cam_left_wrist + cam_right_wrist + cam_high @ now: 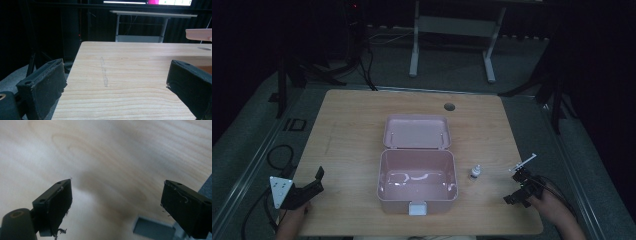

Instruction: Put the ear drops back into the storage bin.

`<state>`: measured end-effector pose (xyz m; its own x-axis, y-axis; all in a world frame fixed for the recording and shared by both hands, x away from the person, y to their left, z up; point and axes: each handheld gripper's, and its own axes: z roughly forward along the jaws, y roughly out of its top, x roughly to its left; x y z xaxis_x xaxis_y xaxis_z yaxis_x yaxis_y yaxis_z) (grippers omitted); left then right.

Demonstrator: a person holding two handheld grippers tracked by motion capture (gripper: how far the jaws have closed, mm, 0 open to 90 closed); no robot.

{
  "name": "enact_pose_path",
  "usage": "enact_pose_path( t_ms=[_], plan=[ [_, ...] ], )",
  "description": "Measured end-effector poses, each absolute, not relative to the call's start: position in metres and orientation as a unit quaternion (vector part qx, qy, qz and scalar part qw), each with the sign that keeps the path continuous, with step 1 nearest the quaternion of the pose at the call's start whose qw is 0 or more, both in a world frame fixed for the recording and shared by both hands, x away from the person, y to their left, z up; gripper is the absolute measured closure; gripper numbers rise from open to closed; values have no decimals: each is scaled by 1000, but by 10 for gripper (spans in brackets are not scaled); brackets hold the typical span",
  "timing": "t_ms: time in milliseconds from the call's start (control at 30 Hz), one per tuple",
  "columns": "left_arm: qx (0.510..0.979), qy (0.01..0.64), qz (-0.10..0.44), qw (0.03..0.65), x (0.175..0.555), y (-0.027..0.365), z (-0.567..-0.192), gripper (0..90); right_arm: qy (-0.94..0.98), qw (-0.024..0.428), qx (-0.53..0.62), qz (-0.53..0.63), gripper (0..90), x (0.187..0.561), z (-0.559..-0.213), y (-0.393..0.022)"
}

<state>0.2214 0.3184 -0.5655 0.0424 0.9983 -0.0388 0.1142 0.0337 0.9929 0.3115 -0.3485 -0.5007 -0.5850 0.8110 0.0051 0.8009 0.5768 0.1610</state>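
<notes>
A pink plastic box [417, 181] sits open at the middle front of the wooden table [352, 130], its lid [417, 132] folded back flat behind it. A small bottle [475, 172] with a white cap stands just right of the box. My left gripper [309, 187] rests at the table's front left corner, jaws wide apart with nothing between them [115, 82]. My right gripper [523, 187] hovers at the front right, tilted down at the bare tabletop, also open and empty [116, 202]. The pink lid's edge [198, 34] pokes in at the right of the left gripper view.
A round cable hole [449, 106] is in the table's far edge. A white desk frame [452, 37] stands on the floor beyond. Cables [279, 155] lie on the floor at left. A grey block [152, 228] shows below the right gripper near the table edge.
</notes>
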Motion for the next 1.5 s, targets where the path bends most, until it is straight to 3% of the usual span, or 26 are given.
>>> enact_pose_path(
  t_ms=[367,833,1500],
  plan=[
    [530,525,450,491,221,318,-565,24,930,-24,367,-14,99,314,-487,-337],
    [530,525,450,491,221,318,-565,24,956,-34,290,-25,99,325,-488,-315],
    [530,524,449,492,221,319,-566,24,968,-27,249,-17,169,361,-491,-272]
  ],
)
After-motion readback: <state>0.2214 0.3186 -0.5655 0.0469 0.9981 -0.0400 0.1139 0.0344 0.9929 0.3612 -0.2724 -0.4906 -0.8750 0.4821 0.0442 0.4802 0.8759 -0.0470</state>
